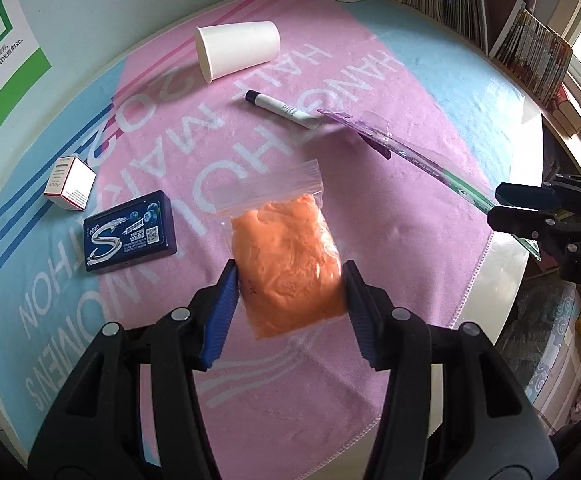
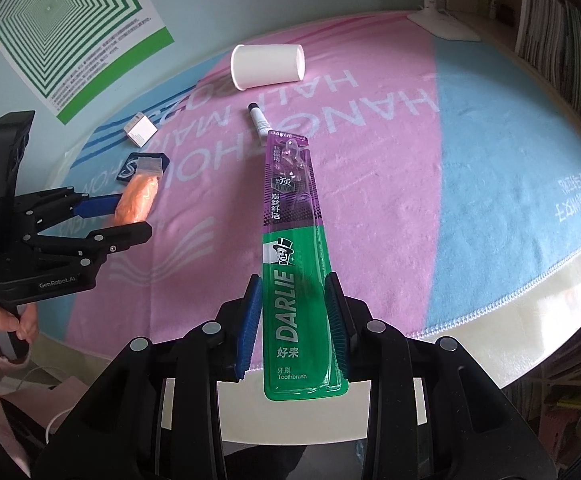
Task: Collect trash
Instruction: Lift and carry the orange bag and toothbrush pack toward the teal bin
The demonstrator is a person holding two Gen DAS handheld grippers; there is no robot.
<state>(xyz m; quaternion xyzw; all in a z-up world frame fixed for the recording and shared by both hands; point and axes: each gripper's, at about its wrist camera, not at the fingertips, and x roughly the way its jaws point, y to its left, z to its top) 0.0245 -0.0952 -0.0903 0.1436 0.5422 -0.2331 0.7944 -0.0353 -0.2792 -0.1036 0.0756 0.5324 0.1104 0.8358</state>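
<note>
The orange bag (image 1: 288,264) is clamped between the left gripper (image 1: 290,284) jaws, the toothbrush pack (image 2: 294,264) between the right gripper (image 2: 292,312) jaws, both lifted clear of the tabletop (image 2: 510,344) for disposal.

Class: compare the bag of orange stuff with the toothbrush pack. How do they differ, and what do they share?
The orange bag is short, soft and bulging; the toothbrush pack is long, flat and stiff. The bag is clear and unprinted; the pack is printed green and purple. The left gripper pinches the bag, the right gripper the pack. Both are held above the towel.
</note>
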